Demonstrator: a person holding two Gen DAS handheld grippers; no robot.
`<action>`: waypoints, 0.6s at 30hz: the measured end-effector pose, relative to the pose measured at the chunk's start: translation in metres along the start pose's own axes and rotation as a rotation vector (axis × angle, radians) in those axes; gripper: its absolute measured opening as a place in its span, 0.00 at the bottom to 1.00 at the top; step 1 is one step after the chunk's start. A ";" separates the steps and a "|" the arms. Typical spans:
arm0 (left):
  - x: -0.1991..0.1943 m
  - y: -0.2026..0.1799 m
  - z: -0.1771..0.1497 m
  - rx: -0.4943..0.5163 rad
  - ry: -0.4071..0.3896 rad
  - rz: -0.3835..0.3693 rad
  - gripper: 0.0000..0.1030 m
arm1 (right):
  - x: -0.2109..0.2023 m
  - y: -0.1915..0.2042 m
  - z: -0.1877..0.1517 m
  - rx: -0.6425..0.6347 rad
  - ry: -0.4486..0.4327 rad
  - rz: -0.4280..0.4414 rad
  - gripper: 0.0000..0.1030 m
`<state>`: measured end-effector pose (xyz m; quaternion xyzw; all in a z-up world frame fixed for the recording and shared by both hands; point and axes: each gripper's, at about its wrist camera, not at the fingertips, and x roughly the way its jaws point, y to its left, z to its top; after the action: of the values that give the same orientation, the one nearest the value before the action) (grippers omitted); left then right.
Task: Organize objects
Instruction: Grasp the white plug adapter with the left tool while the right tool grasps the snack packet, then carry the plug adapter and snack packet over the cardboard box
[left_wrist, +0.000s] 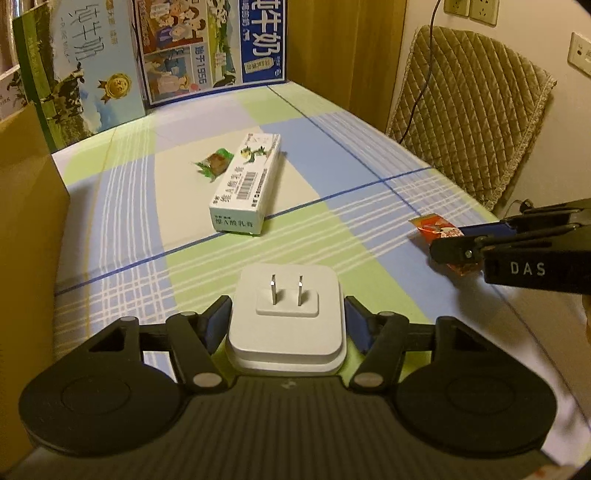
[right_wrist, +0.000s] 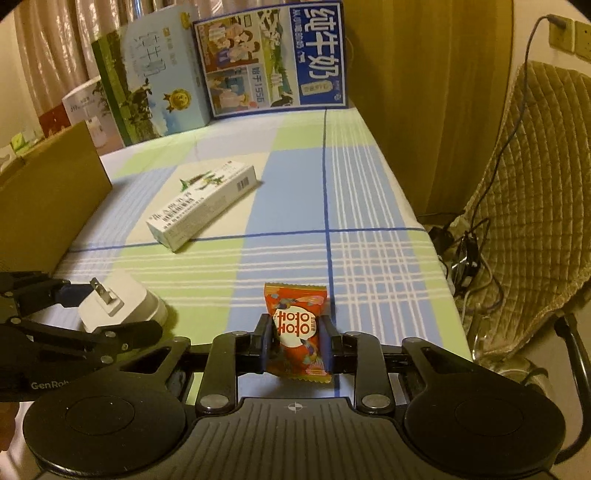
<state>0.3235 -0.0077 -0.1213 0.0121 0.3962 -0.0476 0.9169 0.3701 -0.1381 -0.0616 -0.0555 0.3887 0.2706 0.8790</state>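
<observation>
Left wrist view, from left to right: one brown cardboard box fills the left edge, and two printed milk cartons stand along the top, a green one at upper left and a blue one just right of it. On the checked tablecloth in the middle of the frame lie one small green-wrapped candy and, touching its right side, one long white box with a barcode. At lower centre the left gripper is closed on one white plug adapter, its two metal prongs pointing away from the camera. At the right edge the right gripper pinches one red candy packet. One padded chair stands at upper right.

Right wrist view: the cardboard box sits at the left, with the left gripper and the adapter at lower left, low over the cloth. The long white box lies left of centre; the green candy is hidden from here. At lower centre the right gripper clamps the red packet by its two sides, upright. The chair and a tangle of cables fill the right.
</observation>
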 end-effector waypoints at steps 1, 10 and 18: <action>-0.005 0.000 0.001 -0.001 -0.004 0.000 0.59 | -0.006 0.001 0.001 0.002 -0.006 0.002 0.22; -0.079 -0.002 0.010 -0.022 -0.059 -0.014 0.59 | -0.076 0.028 0.012 -0.002 -0.068 0.040 0.22; -0.157 0.016 0.006 -0.033 -0.113 0.010 0.59 | -0.140 0.073 0.025 -0.028 -0.132 0.109 0.22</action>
<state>0.2219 0.0198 -0.0032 -0.0038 0.3446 -0.0372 0.9380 0.2714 -0.1288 0.0639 -0.0282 0.3284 0.3266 0.8858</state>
